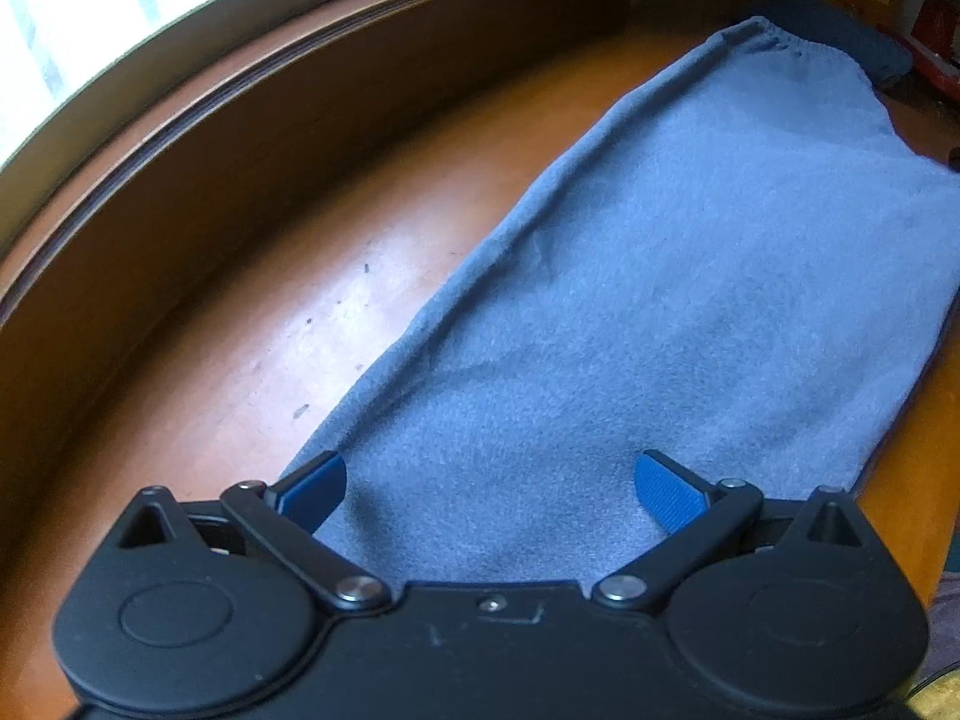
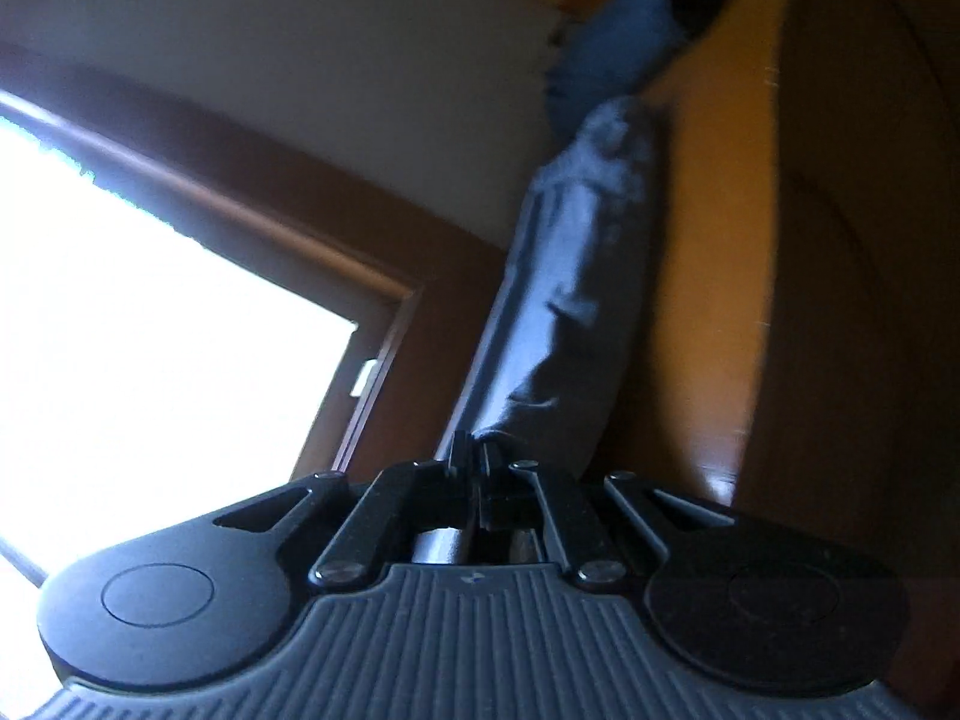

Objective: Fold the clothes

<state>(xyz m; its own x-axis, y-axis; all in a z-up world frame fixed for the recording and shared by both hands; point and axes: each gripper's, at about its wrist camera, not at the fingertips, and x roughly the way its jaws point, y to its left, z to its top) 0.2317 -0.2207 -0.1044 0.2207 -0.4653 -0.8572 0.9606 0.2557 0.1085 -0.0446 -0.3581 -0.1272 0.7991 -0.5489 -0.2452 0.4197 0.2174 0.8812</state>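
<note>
Fingers (image 1: 669,495) of left gripper (image 1: 489,489) spread wide, blue pads hovering over near end of blue cloth (image 1: 660,276), nothing pinched between them. Cloth lying flat and long on orange-brown wooden table (image 1: 240,360), stretching away toward gathered far hem, bright window (image 1: 78,18) off to left. Right gripper (image 2: 477,456) pressed fully together, clamped on edge of same blue cloth (image 2: 576,276), fabric running taut away from tips beside wooden table (image 2: 714,300). Bright window (image 2: 150,330) at left.
</note>
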